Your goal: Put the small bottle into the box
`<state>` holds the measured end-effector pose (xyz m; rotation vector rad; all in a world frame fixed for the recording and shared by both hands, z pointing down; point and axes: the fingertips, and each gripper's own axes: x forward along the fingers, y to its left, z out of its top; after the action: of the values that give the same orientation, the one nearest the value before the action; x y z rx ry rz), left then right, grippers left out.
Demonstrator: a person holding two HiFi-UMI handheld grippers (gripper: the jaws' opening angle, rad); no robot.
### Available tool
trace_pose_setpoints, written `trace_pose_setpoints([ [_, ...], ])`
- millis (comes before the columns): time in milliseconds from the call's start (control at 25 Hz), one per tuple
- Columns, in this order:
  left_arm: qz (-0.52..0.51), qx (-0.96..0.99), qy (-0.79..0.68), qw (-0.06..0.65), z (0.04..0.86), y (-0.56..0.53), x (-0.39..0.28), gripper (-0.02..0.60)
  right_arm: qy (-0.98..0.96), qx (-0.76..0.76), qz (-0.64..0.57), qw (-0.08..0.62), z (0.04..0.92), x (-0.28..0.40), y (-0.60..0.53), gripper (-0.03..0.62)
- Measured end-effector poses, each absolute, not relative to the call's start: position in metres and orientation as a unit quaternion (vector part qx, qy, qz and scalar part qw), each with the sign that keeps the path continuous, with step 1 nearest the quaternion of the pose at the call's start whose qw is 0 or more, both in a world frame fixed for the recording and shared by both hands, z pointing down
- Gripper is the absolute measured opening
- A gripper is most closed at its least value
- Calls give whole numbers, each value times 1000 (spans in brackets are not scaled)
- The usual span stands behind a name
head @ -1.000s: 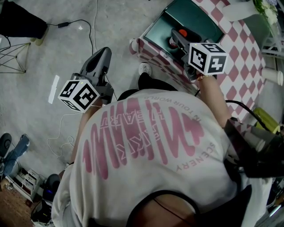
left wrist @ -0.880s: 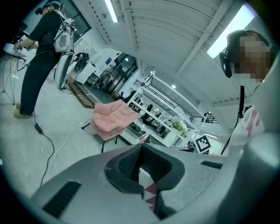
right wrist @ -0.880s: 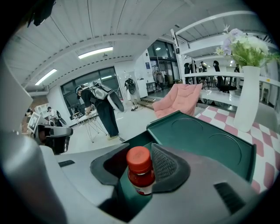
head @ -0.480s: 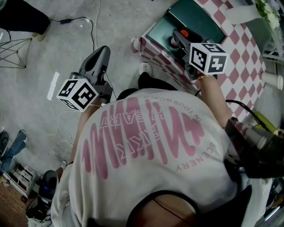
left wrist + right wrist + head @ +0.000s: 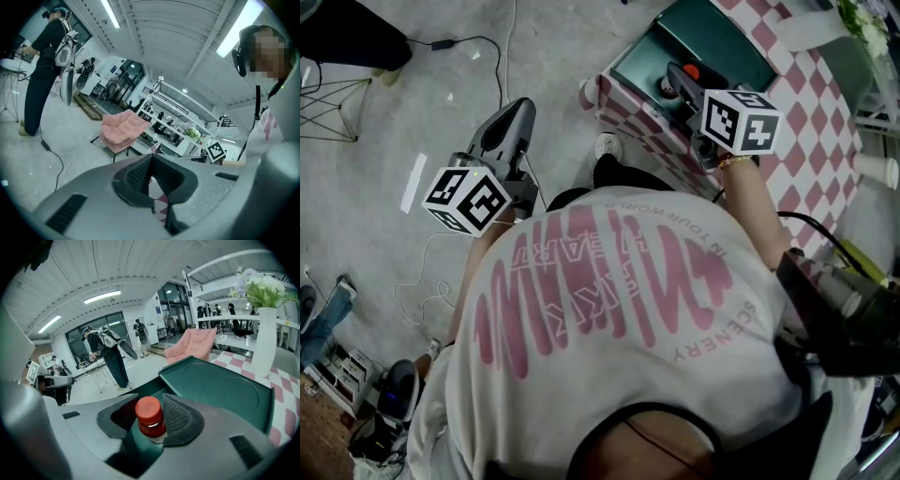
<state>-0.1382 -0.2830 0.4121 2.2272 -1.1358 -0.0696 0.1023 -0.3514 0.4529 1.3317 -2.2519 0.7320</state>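
The small bottle [image 5: 150, 420], with a red cap [image 5: 691, 72], stands upright between the jaws of my right gripper [image 5: 149, 419]. The ribbed pads [image 5: 180, 416] press on its neck, so the gripper is shut on it. It hangs over the open green box [image 5: 712, 42], above the dark inside of the box [image 5: 140, 451]. The box's flat green lid [image 5: 220, 385] lies just beyond. My left gripper [image 5: 511, 117] is out over the floor, left of the table, with its jaws [image 5: 151, 161] shut on nothing.
The box sits at the corner of a pink-and-white checked table [image 5: 806, 103]. A white vase with flowers [image 5: 265, 348] stands on the table to the right. Cables [image 5: 492, 66] trail over the grey floor. A person [image 5: 40, 70] stands far to the left.
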Motion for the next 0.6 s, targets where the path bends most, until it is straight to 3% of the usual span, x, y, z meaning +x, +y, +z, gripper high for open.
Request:
trace_pose_setpoints([
  [600, -42, 842, -437, 314, 403, -270, -145, 8, -814, 472, 262, 213, 457, 96, -341, 158],
])
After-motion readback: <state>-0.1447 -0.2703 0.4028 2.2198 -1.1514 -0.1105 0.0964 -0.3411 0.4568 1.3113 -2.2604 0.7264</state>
